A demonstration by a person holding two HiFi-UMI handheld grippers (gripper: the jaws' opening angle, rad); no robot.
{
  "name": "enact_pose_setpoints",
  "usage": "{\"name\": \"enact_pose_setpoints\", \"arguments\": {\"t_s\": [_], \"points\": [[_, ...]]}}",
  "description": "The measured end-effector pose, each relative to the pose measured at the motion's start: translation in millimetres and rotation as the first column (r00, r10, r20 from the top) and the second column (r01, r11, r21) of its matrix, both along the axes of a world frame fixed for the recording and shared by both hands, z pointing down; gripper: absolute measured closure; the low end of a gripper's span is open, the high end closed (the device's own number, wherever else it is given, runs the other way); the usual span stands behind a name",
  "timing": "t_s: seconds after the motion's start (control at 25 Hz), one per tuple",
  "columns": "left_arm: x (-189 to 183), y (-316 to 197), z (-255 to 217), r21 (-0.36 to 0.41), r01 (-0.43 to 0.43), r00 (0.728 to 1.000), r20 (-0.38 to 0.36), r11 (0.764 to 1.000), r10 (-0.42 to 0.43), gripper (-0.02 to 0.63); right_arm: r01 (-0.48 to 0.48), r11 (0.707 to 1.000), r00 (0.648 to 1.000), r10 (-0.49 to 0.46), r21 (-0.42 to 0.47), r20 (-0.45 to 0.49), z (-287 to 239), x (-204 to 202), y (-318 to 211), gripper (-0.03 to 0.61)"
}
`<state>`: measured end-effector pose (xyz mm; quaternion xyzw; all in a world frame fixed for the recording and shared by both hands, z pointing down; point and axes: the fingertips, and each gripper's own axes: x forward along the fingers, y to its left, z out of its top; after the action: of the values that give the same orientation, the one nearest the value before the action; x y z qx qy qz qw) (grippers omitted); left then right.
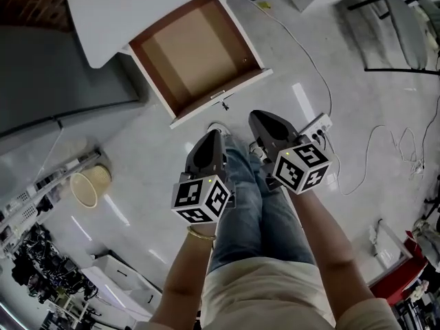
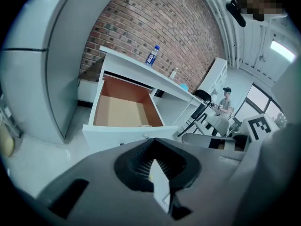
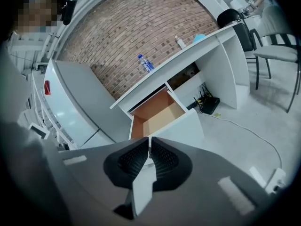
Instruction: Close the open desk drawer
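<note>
- My left gripper (image 1: 213,135) is closed, its jaws pressed together with nothing between them.
- My right gripper (image 1: 260,117) has its jaws a narrow slit apart, and nothing sits in the slit.
- The open white desk drawer with a brown wooden inside (image 1: 194,53) lies ahead of both grippers, pulled well out of the white desk (image 1: 130,5).
- Its white front panel (image 2: 131,133) faces my jaw tips, near but apart from them.
- A clear plastic water bottle with a blue label (image 2: 151,55) stands on the desk top, beyond the drawer.
</note>
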<state>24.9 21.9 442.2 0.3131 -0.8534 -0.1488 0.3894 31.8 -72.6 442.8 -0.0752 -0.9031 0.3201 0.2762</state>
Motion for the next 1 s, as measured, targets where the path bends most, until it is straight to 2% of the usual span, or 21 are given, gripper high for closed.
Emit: {"name": "enact_pose_setpoints", "arguments": {"t_s": [0.12,0.36,0.56,0.84,1.0], "points": [[-7,-3,21,0.02,0.017,1.0,-0.012,1.0,-0.016,0.607,-0.016,1.0,1.0,0.015,-0.024,-0.017,20,-6,-3,0.543],[-21,-9,57,0.06,0.052,0.999,-0.019,0.997,-0.051,0.547,-0.028,0.997,0.999,0.026,-0.069,-0.031,52,-16,-9,0.515],[-29,-9,77,0.043,0.053,0.998,-0.021,0.998,-0.052,0.474,-0.039,0.994,0.999,0.035,-0.106,-0.036,74,-27,-12,0.481],[-36,-1,111,0.005,0.066,0.996,-0.053,0.998,-0.066,0.42,-0.035,0.992,0.998,0.029,-0.123,-0.049,101,-41,-11,0.465],[-42,-1,122,0.016,0.073,0.996,-0.052,0.997,-0.072,0.38,-0.037,0.991,0.998,0.031,-0.132,-0.05,110,-48,-10,0.46]]}}
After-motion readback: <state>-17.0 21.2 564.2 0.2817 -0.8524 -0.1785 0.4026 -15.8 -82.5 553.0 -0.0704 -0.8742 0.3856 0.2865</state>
